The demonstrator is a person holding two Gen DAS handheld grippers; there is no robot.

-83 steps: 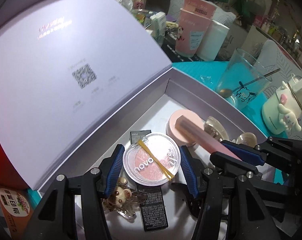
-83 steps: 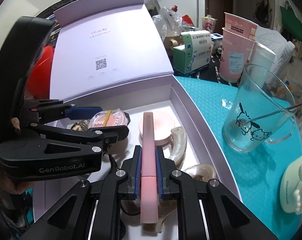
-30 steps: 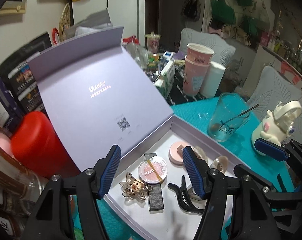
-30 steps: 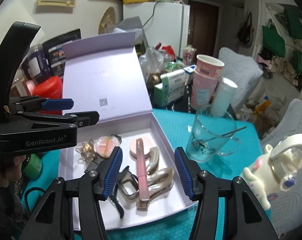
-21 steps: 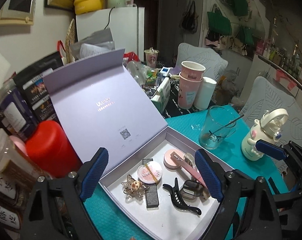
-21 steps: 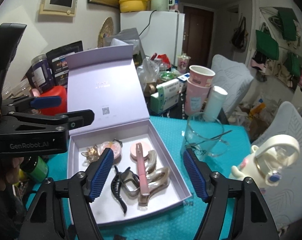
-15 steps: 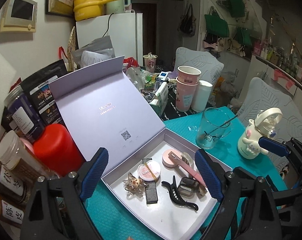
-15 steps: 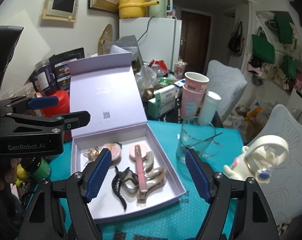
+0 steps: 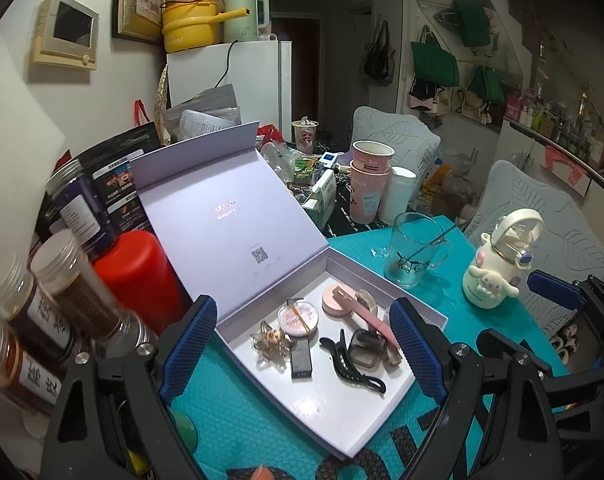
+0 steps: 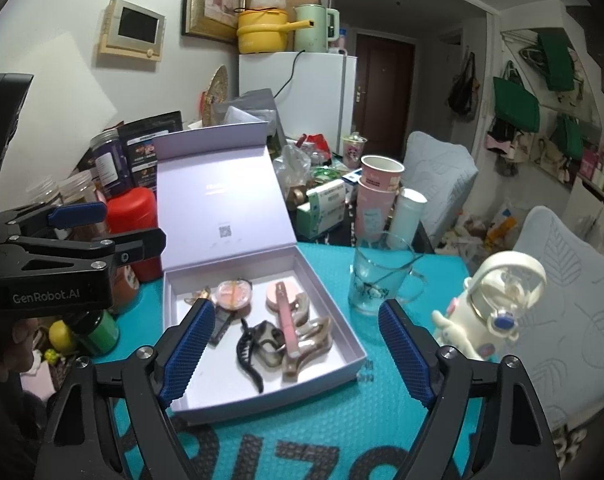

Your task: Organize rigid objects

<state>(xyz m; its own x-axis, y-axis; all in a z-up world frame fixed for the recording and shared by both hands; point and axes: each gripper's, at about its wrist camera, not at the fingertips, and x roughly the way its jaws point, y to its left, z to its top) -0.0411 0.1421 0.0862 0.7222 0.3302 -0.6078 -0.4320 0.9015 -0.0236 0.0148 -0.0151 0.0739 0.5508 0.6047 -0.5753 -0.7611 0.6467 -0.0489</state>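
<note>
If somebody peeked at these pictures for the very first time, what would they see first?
Probably the open lilac box in the middle of the teal mat, its lid standing up behind and hair clips and pink makeup lying inside. Next, the white cartoon-dog bottle to the right, beside a glass mug. The big red canister sits left of the box.

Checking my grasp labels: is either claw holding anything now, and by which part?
Nothing is held. The left claw is open and empty; the right claw is opening, with nothing between its pads. The pink tube lies in the lilac box.
</note>
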